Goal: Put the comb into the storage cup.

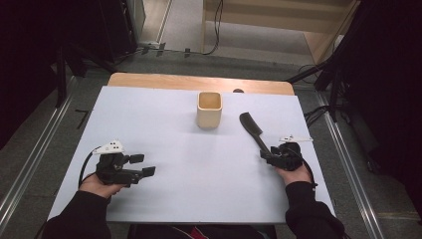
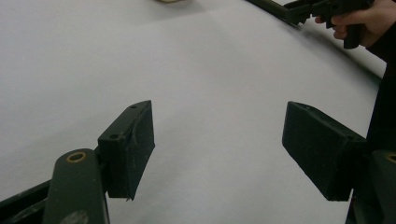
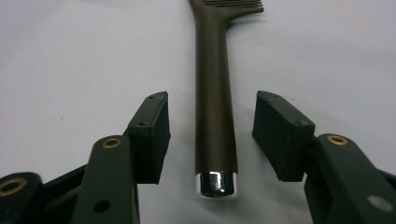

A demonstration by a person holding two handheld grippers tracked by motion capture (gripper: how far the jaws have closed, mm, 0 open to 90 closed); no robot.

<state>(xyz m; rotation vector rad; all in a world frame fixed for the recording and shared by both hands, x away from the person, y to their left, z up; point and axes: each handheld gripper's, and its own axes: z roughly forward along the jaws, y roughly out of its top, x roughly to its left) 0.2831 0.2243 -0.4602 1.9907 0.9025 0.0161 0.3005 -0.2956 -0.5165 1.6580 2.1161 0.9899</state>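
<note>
Even overhead light on the white table (image 1: 199, 184); dark surrounds; soft shadows; blurred near jaws.

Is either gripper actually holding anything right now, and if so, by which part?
Nothing is held. The right gripper stands open astride the comb's handle, jaws clear of it on both sides. The left gripper is open over bare table.

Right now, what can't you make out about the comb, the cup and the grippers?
- Dark brown plastic comb: teeth cut off by the top edge in the right gripper view; too small in the high view.
- Cream square cup: its bottom is hidden by its own walls in the high view.
- Right gripper: jaw gap hidden by its body there.
</note>
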